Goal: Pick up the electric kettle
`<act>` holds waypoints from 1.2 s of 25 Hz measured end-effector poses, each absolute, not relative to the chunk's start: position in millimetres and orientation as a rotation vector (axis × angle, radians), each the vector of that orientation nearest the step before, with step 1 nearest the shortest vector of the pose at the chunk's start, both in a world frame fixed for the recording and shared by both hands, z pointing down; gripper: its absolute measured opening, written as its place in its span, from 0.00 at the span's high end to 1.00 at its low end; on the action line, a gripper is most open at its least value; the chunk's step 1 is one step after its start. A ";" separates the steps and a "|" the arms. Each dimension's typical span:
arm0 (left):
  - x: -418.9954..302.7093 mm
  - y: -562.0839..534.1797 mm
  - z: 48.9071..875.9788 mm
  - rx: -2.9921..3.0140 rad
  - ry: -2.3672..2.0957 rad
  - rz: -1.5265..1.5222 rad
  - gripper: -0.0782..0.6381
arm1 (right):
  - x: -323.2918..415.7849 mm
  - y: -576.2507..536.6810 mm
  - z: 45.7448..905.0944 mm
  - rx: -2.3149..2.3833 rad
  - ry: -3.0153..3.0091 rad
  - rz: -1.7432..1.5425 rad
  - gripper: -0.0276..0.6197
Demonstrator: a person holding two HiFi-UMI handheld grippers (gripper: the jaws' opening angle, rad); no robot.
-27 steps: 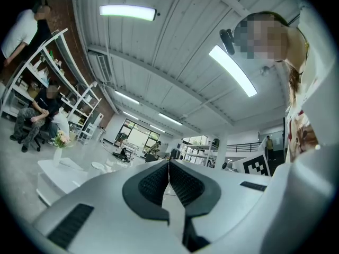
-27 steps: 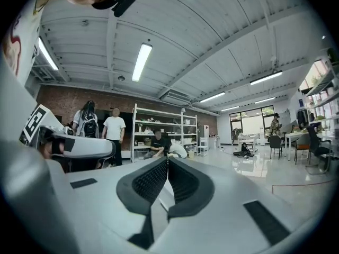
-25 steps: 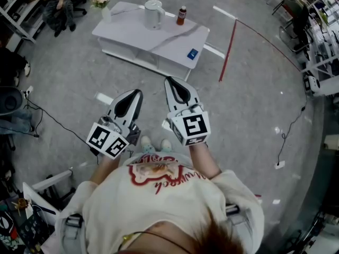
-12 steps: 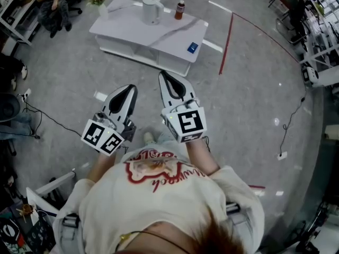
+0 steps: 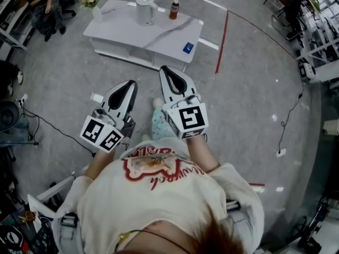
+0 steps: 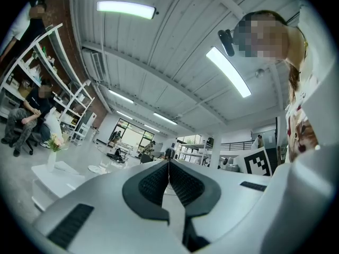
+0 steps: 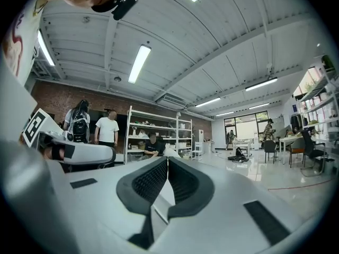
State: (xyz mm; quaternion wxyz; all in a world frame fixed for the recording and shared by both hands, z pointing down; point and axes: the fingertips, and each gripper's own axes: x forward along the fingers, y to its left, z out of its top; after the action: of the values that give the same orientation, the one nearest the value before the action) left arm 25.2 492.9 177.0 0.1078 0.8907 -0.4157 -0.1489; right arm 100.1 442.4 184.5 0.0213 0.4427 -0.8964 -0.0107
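The white electric kettle [image 5: 144, 9] stands on a low white table [image 5: 159, 36] at the top of the head view, well ahead of both grippers. My left gripper [image 5: 129, 84] is held at waist height, shut with nothing in it; in the left gripper view [image 6: 168, 162] its tips meet. My right gripper [image 5: 164, 70] is beside it, also shut and empty, tips closed in the right gripper view [image 7: 167, 159]. Neither gripper view shows the kettle.
On the table stand a small brown bottle [image 5: 174, 9], a blue card [image 5: 188, 47] and a vase of flowers [image 5: 91, 3]. A red floor line [image 5: 221, 38] runs right of the table. Shelving [image 7: 153, 136] and seated people [image 5: 45, 9] line the room's edges. Cables [image 5: 47, 121] lie at left.
The person has walked toward the table, which has shifted slightly left and up in the head view. Both grippers stayed shut and side by side.
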 end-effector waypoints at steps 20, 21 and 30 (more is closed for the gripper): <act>14.6 272.8 176.4 2.566 -1.315 -0.478 0.87 | 87.1 218.9 185.6 1.286 -2.819 -0.043 0.93; 15.1 261.7 174.9 2.563 -1.318 -0.480 0.87 | 86.6 208.6 184.6 1.278 -2.821 -0.044 0.93; 19.8 168.7 175.5 2.527 -1.354 -0.482 0.87 | 94.0 119.1 192.8 1.234 -2.805 0.001 0.93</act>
State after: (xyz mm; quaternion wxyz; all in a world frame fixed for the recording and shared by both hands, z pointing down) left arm 19.8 168.7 175.5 0.1172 0.8633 -0.4625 -0.1648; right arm 94.0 119.1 192.8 0.0387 0.4022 -0.9147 0.0004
